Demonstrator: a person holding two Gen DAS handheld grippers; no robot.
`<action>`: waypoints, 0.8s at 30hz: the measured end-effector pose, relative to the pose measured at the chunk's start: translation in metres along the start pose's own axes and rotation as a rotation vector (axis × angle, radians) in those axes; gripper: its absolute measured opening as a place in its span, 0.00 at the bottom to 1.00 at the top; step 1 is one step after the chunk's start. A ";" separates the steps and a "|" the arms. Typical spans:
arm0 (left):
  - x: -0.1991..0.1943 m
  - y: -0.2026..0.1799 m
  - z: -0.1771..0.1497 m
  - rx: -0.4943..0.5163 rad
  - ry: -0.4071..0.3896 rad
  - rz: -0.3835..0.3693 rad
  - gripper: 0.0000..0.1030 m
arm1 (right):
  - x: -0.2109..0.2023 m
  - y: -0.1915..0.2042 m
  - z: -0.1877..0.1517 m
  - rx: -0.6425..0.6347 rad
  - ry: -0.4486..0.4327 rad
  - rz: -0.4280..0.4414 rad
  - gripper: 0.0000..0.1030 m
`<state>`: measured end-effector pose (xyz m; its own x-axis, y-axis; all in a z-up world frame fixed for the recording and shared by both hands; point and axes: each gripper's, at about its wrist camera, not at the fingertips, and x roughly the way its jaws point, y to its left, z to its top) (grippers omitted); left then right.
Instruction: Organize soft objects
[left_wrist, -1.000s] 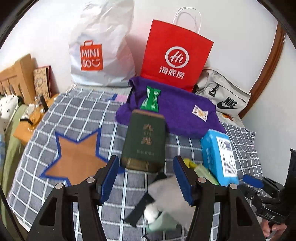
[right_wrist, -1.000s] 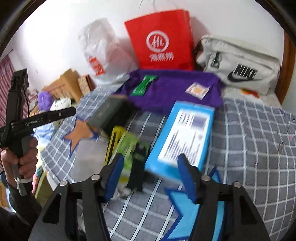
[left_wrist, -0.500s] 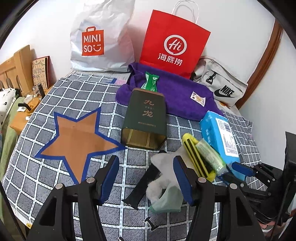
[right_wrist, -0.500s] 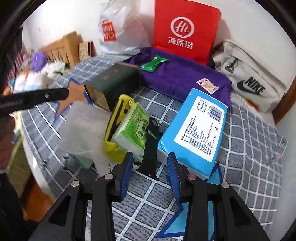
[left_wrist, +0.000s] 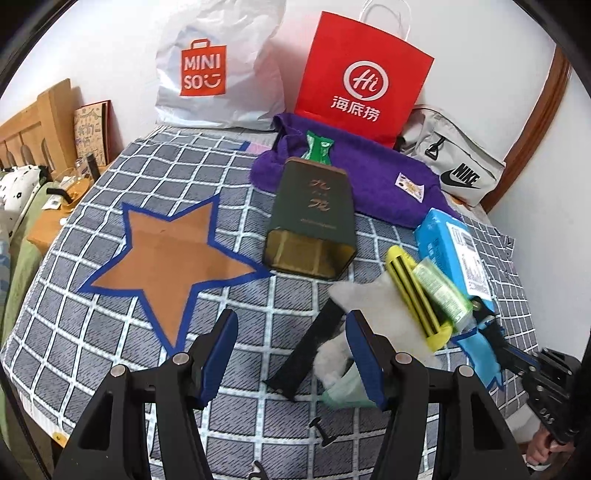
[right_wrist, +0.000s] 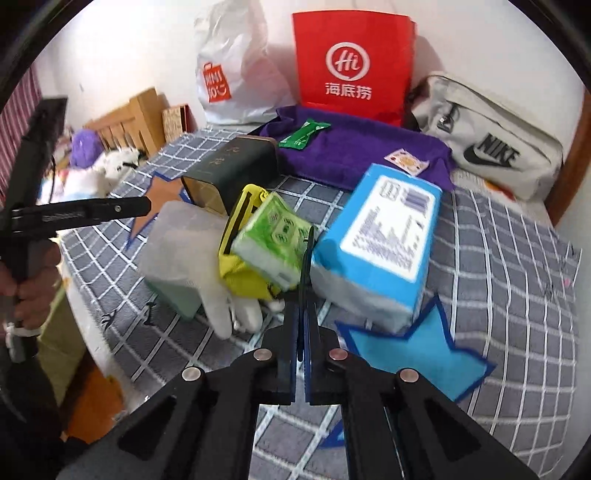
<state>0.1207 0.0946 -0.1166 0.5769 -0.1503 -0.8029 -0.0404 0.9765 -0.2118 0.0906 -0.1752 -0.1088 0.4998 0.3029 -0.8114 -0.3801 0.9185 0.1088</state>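
A checked bedspread carried the clutter below a red "Hi" bag, MINISO bag and NIKE pouch. The right gripper had just clenched on a black strap beside the green tissue pack; the left gripper gaped empty.

Grey white-checked bedspread; orange star edged blue; purple towel; red bag.

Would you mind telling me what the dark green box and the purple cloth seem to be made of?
Dark green box: probably metal tin, semi-gloss, with a gold sheen on its end. Purple cloth: likely fleece or terry, matte and fuzzy.
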 end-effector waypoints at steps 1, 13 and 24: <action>0.000 0.003 -0.002 0.001 0.001 0.003 0.57 | -0.005 -0.004 -0.006 0.014 -0.005 -0.001 0.03; 0.024 0.006 -0.036 0.133 0.045 0.092 0.57 | 0.025 -0.028 -0.058 0.052 0.055 -0.099 0.03; 0.054 -0.012 -0.043 0.289 0.066 0.124 0.56 | 0.044 -0.036 -0.058 0.084 0.032 -0.068 0.06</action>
<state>0.1174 0.0678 -0.1815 0.5278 -0.0280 -0.8489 0.1318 0.9900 0.0493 0.0814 -0.2095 -0.1817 0.4968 0.2321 -0.8362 -0.2791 0.9551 0.0993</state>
